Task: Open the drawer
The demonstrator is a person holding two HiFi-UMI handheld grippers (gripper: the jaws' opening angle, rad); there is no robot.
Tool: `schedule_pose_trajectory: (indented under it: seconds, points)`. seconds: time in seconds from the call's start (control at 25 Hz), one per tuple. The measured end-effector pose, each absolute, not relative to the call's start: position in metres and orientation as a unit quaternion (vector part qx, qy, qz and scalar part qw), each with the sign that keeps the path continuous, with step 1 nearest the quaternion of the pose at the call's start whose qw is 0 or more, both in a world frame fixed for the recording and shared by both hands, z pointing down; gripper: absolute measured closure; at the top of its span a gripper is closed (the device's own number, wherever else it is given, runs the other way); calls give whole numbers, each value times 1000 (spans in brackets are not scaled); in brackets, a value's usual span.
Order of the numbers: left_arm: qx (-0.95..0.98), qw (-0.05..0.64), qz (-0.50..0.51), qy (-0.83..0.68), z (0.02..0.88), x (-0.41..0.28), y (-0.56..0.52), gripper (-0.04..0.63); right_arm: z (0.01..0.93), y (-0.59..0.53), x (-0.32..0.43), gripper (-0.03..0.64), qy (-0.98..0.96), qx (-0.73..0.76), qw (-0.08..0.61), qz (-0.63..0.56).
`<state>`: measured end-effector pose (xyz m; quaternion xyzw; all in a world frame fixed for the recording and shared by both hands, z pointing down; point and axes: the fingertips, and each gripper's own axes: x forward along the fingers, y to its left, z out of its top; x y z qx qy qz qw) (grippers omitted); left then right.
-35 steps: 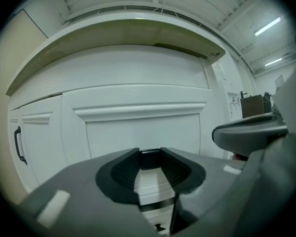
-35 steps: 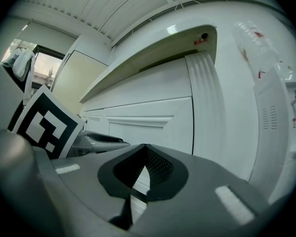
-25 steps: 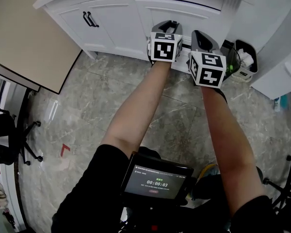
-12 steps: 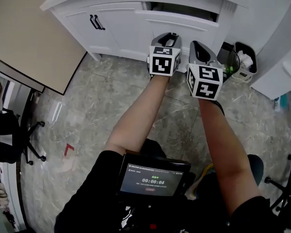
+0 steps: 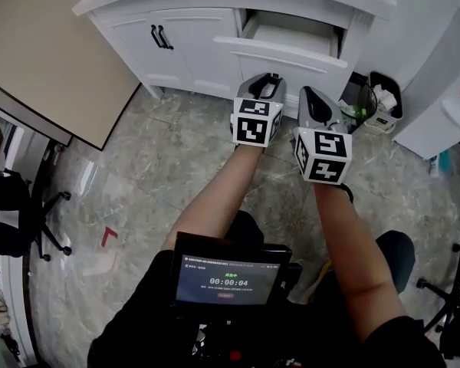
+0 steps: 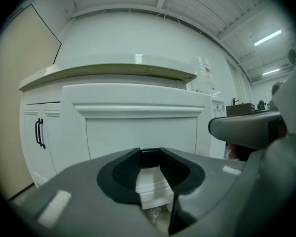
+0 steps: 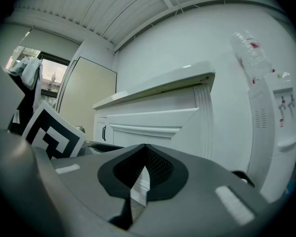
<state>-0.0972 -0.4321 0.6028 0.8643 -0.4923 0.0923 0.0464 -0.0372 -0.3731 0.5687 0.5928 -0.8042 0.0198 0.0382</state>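
Observation:
The white drawer [image 5: 287,53] of the cabinet [image 5: 185,52] stands pulled out, its pale inside showing from above. My left gripper [image 5: 264,88] hangs just in front of and below the drawer front [image 6: 138,132], a little open, with nothing between its fingers. Beside it on the right, my right gripper [image 5: 312,102] is shut and empty, also short of the drawer front [image 7: 155,118]. In the left gripper view, the left gripper [image 6: 149,168] shows a narrow gap between its pads. In the right gripper view, the right gripper [image 7: 143,168] has its tips touching.
Two black door handles [image 5: 161,37] sit on the cabinet's left doors. A black bin [image 5: 385,98] with rubbish stands right of the cabinet, a white water dispenser [image 5: 445,98] beyond it. A beige panel [image 5: 38,44] fills the upper left; an office chair [image 5: 11,213] stands at far left.
The drawer has slid out from nearly shut to well open. Both grippers have drawn back from the cabinet towards me, and the gap to the drawer front has grown.

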Motion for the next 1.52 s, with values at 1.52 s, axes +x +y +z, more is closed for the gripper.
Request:
schedule_pose_trajectory:
  seconds: [1.52]
  points:
    - [847,8,53,-528,450,-98,-402,595,454,-372,-50,594,-836,547,34,18]
